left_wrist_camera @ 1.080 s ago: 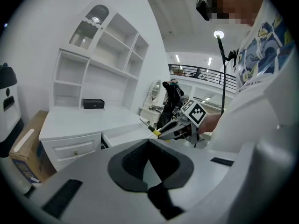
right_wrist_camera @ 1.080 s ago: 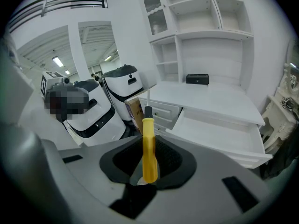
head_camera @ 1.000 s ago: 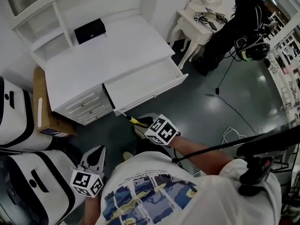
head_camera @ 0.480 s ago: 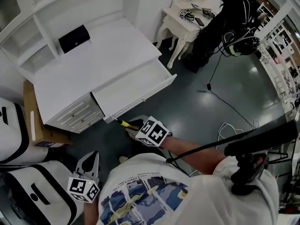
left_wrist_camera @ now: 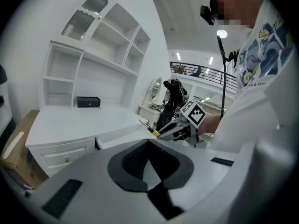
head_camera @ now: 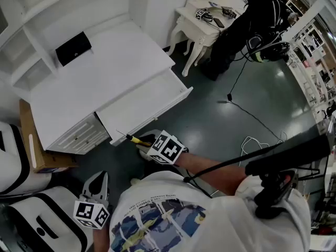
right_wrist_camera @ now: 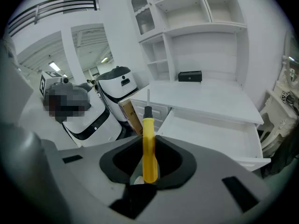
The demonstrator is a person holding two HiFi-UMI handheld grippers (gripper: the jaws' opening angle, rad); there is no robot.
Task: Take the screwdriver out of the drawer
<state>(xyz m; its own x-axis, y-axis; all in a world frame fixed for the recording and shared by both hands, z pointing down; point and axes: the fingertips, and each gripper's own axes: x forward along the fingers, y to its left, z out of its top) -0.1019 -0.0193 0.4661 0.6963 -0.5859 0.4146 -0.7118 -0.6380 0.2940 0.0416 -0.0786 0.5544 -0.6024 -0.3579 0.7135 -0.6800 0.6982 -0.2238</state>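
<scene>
White furniture fills a room with a dark, glossy floor.

Head view: a white desk stands against the wall, with a small black box at its back edge. The desk's wide drawer is pulled out. A cardboard box leans against the desk's left end, and a small white table stands off its right end. In front of the desk a person in a printed shirt holds the right gripper, closed on the yellow handle of a screwdriver. The screwdriver is outside the drawer, close to its front corner. Its long axis runs from the gripper up and to the left, tip towards the desk. The left gripper hangs low and well away from the desk, beside the person's body.

Left gripper view: its jaws are brought together with nothing between them. Past them, in front of the desk, the right gripper shows side-on. The thin shaft sticks out of it, slanting up towards the desk.

Right gripper view: the jaws are clamped on the lower part of the yellow handle. The screwdriver stands straight up the middle of the picture, with a black collar and then a slim metal shaft pointing away at the desk's front. The open drawer lies to the right of the shaft.
</scene>
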